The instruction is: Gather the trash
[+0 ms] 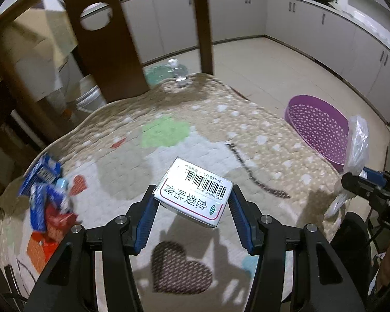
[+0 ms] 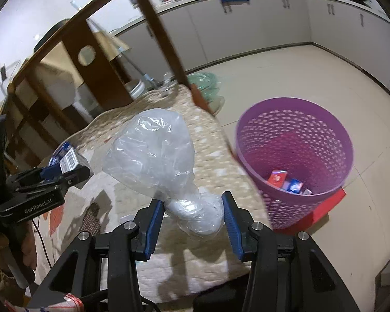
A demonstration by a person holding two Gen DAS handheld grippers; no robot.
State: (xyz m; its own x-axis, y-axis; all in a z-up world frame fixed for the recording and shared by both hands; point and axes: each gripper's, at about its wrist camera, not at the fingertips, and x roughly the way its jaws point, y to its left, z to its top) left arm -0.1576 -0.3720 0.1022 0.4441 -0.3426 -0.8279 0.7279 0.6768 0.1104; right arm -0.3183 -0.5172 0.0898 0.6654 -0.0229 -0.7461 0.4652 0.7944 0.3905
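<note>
My left gripper [image 1: 193,197] is shut on a white box with a barcode [image 1: 195,191] and holds it above the patterned table cover [image 1: 169,130]. My right gripper [image 2: 193,208] is shut on a clear plastic bag [image 2: 153,153], held above the table's right edge. The purple mesh bin [image 2: 293,140] stands on the floor to the right, with red and blue packets [image 2: 286,180] at its bottom. It also shows in the left wrist view [image 1: 317,127]. The left gripper and box show in the right wrist view [image 2: 65,166]; the right gripper and bag show in the left wrist view [image 1: 358,182].
Several blue and red packets [image 1: 46,202] lie at the table's left edge. A clear bottle [image 1: 178,74] stands at the far edge. A dark wooden chair back [image 1: 104,39] rises behind the table. A red flat thing [image 2: 325,208] lies under the bin. Kitchen cabinets [image 1: 325,31] line the walls.
</note>
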